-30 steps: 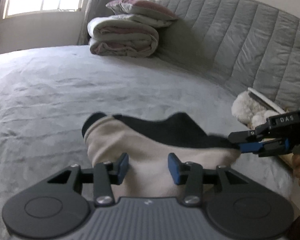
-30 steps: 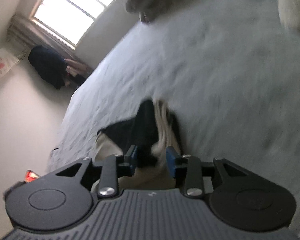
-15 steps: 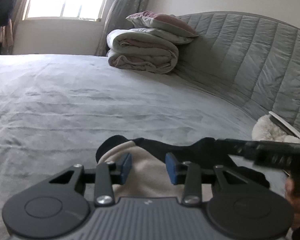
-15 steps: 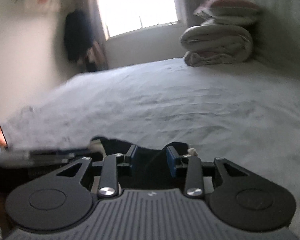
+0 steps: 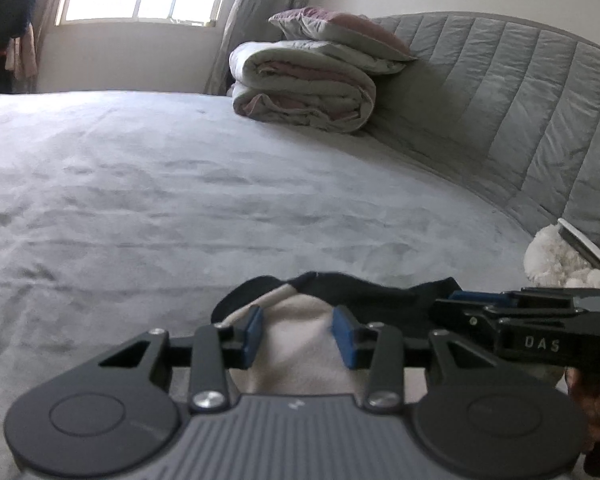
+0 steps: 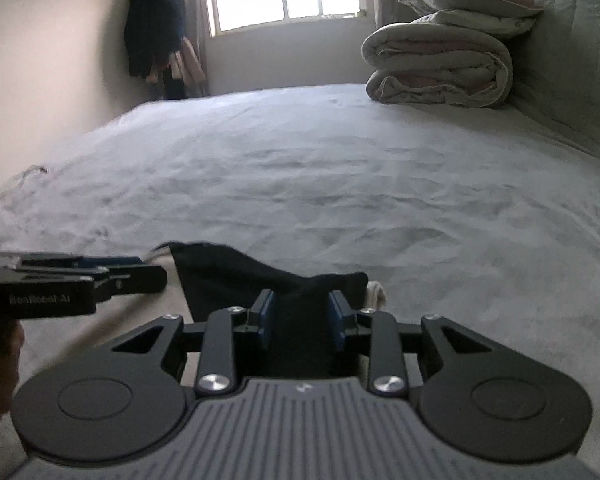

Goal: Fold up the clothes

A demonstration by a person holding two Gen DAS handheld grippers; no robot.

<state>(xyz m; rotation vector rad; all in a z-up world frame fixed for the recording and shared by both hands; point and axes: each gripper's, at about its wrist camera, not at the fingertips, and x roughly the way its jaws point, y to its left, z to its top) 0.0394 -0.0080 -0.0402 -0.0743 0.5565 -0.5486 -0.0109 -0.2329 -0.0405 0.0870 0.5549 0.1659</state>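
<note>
Step in hand: laying a folded garment (image 5: 300,344) down on the bed (image 5: 219,208), as judged from both grippers sitting low over the sheet with cloth between them; fold itself seemingly made, release not yet done.

Garment: cream and black cloth, bunched at the near edge of the bed; cream part toward the left gripper, black part toward the right gripper; far edge resting on the grey sheet, near part hidden under the gripper bodies.

Left gripper (image 5: 297,334): partly open, blue pads on either side of a hump of cream cloth; contact between pads and cloth not clear from this angle, so a real grip cannot be told.

Right gripper (image 6: 302,316): narrowed around a fold of black cloth, both blue pads pressed against its sides; cloth pinched and raised into a small ridge.

Relative position: both grippers side by side over the same garment, near each other but not touching; right one seen from the left view at the right edge, left one seen from the right view at the left edge.

Next move: probably settling the cloth flat on the sheet, then opening both pairs of jaws and drawing back level, slowly enough not to drag the fold apart.

Risk: soft cloth clinging to a pad and lifting a layer on withdrawal.

Surroundings: rolled duvet (image 5: 304,92) and pillow (image 5: 340,34) well apart at the headboard (image 5: 520,92); white plush toy (image 5: 556,260) near the right side.
</note>
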